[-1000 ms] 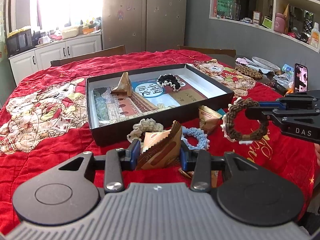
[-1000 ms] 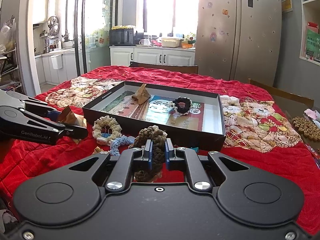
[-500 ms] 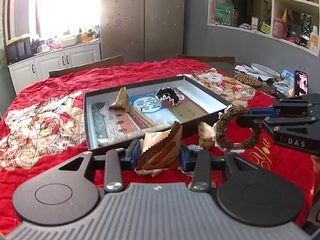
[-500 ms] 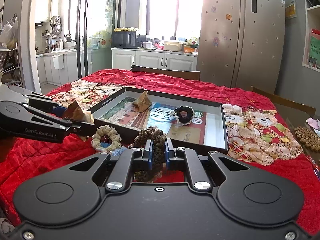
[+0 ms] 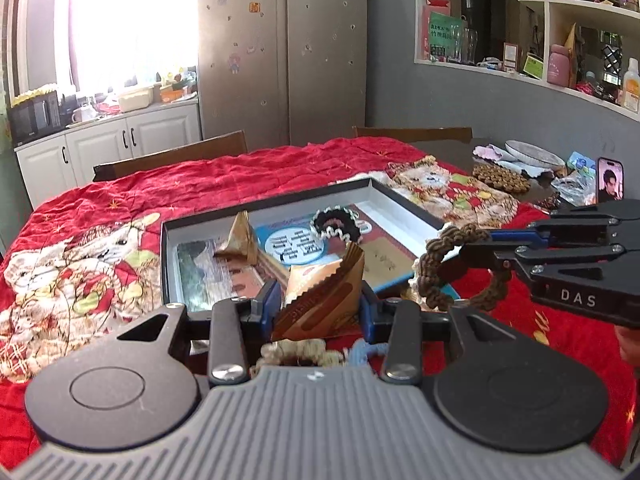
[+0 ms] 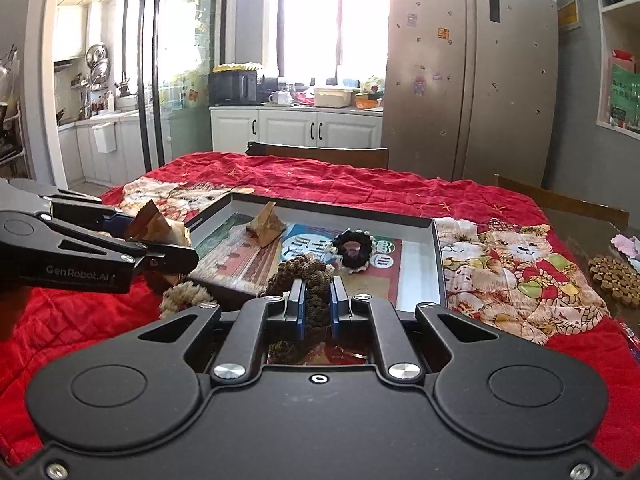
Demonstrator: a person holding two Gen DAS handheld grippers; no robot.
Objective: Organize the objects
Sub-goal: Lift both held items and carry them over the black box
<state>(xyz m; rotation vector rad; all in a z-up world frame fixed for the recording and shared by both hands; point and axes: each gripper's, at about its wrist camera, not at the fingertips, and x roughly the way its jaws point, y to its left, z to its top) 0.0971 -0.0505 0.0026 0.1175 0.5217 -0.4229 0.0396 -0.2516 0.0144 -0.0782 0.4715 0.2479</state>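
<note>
Snack packet (image 5: pixel 320 296) is clamped between the left gripper (image 5: pixel 318 304) fingers (image 5: pixel 269 300), pinched across its flat faces with the crimped end sticking up, so it is carried edge-on and clear of the fingers for release. Brown scrunchie (image 5: pixel 444 268) is pinched at one point of its ring by the right gripper (image 6: pixel 316 304), fingers (image 6: pixel 297 300) fully together on the fabric, the rest of the loop hanging free; a rim pinch is likely all a soft ring allows. Both items are held off the desk, at the near edge of the open black box (image 5: pixel 404 208), judged to be the drop target. A second packet (image 5: pixel 240 240) and a black scrunchie (image 5: pixel 336 226) already lie inside, one toward the left and one toward the right of the box, which suggests sorting by kind: packet to the left, scrunchie to the right, matching the side each gripper is on. A cream scrunchie (image 6: pixel 182 296) and a blue scrunchie (image 5: pixel 366 350) are left on the red cloth (image 5: pixel 200 184) just in front of the box, so the task is judged partway done. Risk: the loose loop catching on the box wall during entry.
</note>
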